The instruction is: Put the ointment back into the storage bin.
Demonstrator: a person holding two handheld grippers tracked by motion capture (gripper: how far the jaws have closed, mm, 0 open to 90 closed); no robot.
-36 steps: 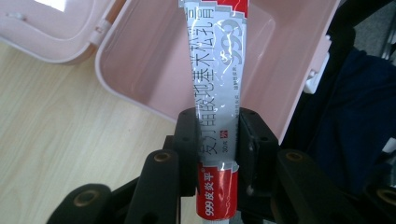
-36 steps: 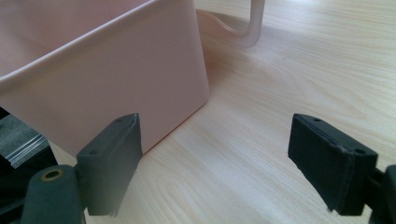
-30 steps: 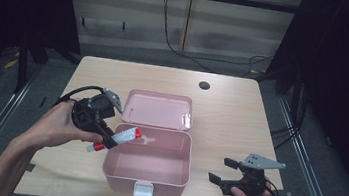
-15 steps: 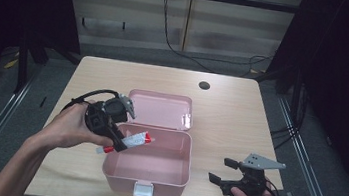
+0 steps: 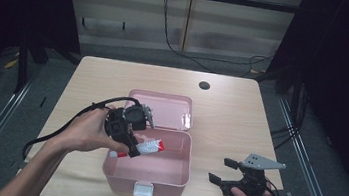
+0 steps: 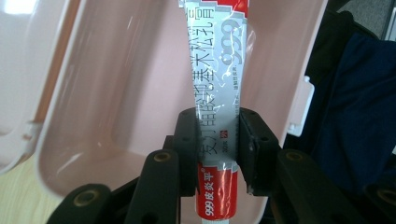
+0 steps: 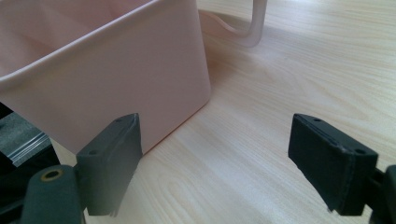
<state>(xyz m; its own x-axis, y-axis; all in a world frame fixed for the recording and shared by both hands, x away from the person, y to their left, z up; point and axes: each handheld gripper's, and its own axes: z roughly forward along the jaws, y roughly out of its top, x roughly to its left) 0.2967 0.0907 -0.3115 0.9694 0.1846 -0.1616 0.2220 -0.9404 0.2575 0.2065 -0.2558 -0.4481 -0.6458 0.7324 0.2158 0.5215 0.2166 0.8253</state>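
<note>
Now we hold the ointment tube (image 6: 217, 116) clamped in our left gripper (image 5: 129, 140) above the open pink box (image 5: 173, 176), our right gripper (image 5: 230, 178) spread wide, resting on the table (image 5: 240, 116) beside the box.

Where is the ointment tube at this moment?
In the high view, the tube is clamped in the left gripper, over the left side of the open pink box.

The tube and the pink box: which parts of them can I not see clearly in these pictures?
- Tube: in the left gripper view its far end is cut off by the top edge and its cap end by the bottom edge; the left gripper covers its sides.
- Tube print: too small to read in the high view.
- Pink box: in the right gripper view the top and left edges cut it off; the inside is hidden by its own wall.
</note>
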